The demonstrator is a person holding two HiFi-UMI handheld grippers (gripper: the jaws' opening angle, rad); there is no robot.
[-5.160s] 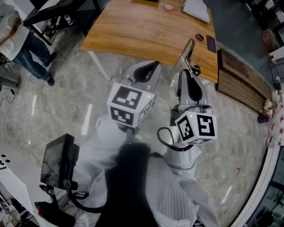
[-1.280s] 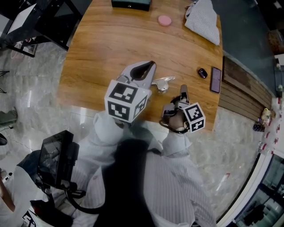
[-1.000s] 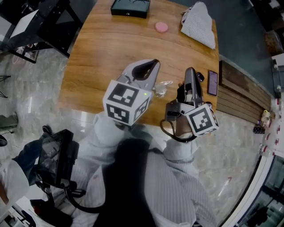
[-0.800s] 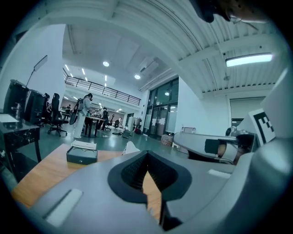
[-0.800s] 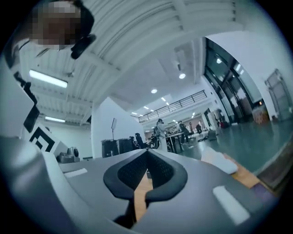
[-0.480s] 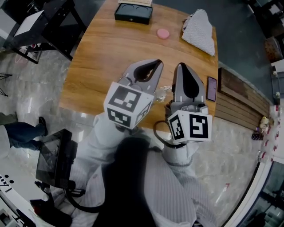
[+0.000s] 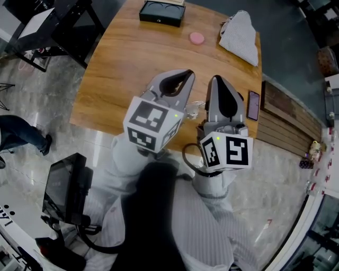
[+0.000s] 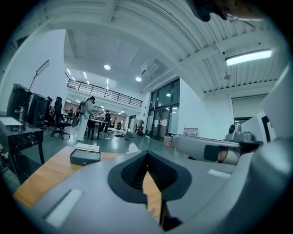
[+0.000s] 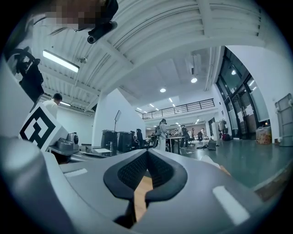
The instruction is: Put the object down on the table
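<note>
Far side of the table (image 7: 132,58): black box (image 7: 161,11), pink disc (image 7: 197,37), striped cloth (image 7: 241,30). A phone (image 7: 252,105) lies by the right edge. The middle of the table is bare wood — open room ahead of both tools. The clear object (image 7: 193,109) lies on the table near the front edge, between the 2 tools. Left tool (image 7: 183,77) is clenched with nothing in it. Right tool (image 7: 217,82) is clenched too — also empty.
</note>
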